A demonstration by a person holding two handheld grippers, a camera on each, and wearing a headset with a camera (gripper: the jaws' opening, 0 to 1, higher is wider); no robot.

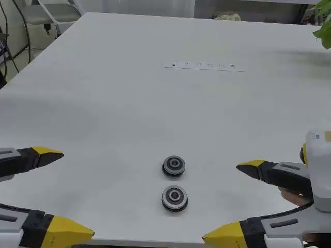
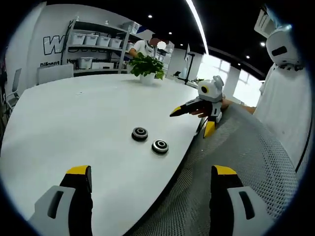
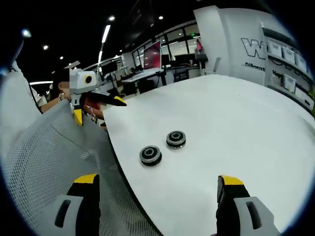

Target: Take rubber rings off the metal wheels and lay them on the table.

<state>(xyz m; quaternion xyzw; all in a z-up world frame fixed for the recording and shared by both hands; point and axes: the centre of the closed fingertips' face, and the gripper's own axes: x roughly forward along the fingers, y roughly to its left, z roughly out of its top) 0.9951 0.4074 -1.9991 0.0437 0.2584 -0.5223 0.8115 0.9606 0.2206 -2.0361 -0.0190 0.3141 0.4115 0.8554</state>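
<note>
1. Found left gripper (image 1: 77,194) at the near edge of the counter (image 1: 129,103), jaws spread wide, nothing held.
2. Found right gripper (image 1: 220,202) opposite it at the same edge, jaws likewise wide apart and empty.
3. Located near wheel (image 1: 175,198) on the counter between the two grippers, close to the near edge, lying flat with its axle upright.
4. Located far wheel (image 1: 174,166) just beyond the first, near it but not touching, also flat. Lined up one behind the other, straight away from the person.
5. Noted dark rings (image 1: 174,208) around both rims. Judged both still seated, so removal not yet begun.
6. Judged the right gripper the nearer of the two: wheels lie inward of its jaw tips, with a wider gap on the left side. Found no long axis to align with, the wheels being round; judged a grip across the rim workable from either side.
7. Noted farther back a marked strip (image 1: 204,65) in the counter, and leaves (image 1: 325,31) at the far right corner.
</note>
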